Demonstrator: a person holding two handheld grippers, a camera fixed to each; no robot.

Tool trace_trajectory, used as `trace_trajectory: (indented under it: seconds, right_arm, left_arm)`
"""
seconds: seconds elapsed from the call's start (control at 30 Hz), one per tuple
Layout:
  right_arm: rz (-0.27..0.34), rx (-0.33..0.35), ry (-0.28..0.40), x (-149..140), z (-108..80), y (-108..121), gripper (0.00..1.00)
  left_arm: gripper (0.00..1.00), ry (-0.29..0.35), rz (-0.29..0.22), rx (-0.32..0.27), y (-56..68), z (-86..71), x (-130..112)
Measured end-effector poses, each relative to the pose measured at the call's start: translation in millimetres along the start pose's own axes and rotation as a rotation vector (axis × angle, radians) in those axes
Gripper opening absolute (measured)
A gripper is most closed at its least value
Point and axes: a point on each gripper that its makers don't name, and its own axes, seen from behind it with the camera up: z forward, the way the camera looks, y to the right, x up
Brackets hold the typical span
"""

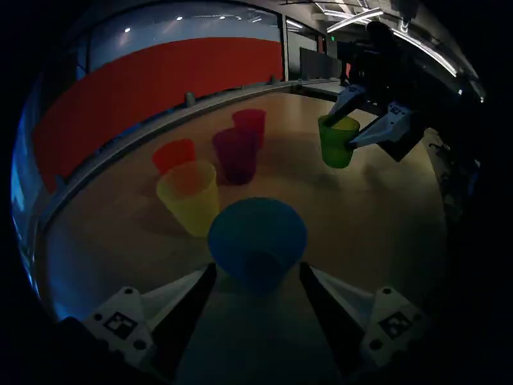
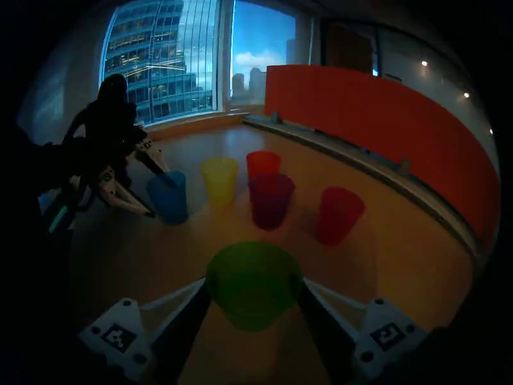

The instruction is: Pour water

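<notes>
We see the left gripper (image 1: pixel 256 273) clamped on a blue cup (image 1: pixel 256 237). Both of its fingers press against the cup's sides, and the cup's open mouth faces the left gripper view's camera. In the right gripper view this cup appears upright at the left of the wooden table (image 2: pixel 397 269). The right gripper (image 2: pixel 254 289) is likewise closed on a green cup (image 2: pixel 253 276), with one finger against each side. From the left gripper view that green cup is upright at the far right of the table, gripped just under its rim, with a shadow on the wood below it. We cannot tell whether it touches the surface. Four more cups stand loose on the table between the two held ones. A yellow cup (image 1: pixel 189 196) is nearest the blue one, with an orange cup (image 1: pixel 173 154) just behind it. A purple cup (image 1: pixel 236 154) stands beside them, and a red cup (image 1: pixel 250 122) behind it, farther toward the table's far edge. All four are upright and neither gripper touches them. The light is dim, so we cannot tell whether any cup holds water. A long red partition (image 1: pixel 160 83) runs along the table's far edge, and the right gripper view shows a large window (image 2: pixel 167 58) facing tall buildings.
</notes>
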Motion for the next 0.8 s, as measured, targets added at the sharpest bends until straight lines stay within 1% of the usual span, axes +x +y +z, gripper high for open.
trace_trajectory:
  seconds: [0.33, 0.5, 0.67, 0.8]
  right_arm:
    - [0.004, 0.001, -0.022, -14.8, 9.0, -3.1, 0.91]
    - [0.007, 0.001, -0.024, -17.0, 8.3, -4.4, 0.91]
    - [0.008, -0.004, -0.025, -19.6, 5.4, -5.7, 0.91]
    - [0.014, -0.011, -0.022, -19.4, 4.7, -5.8, 0.93]
  left_arm:
    - [0.97, 0.004, -0.012, 0.015, 2.3, -9.2, -8.7]
    - [0.97, 0.004, -0.026, 0.014, 4.3, -12.7, -11.6]
    - [0.97, 0.005, -0.030, 0.018, 3.5, -15.2, -12.0]
    - [0.97, 0.006, -0.034, 0.021, 3.6, -15.7, -11.7]
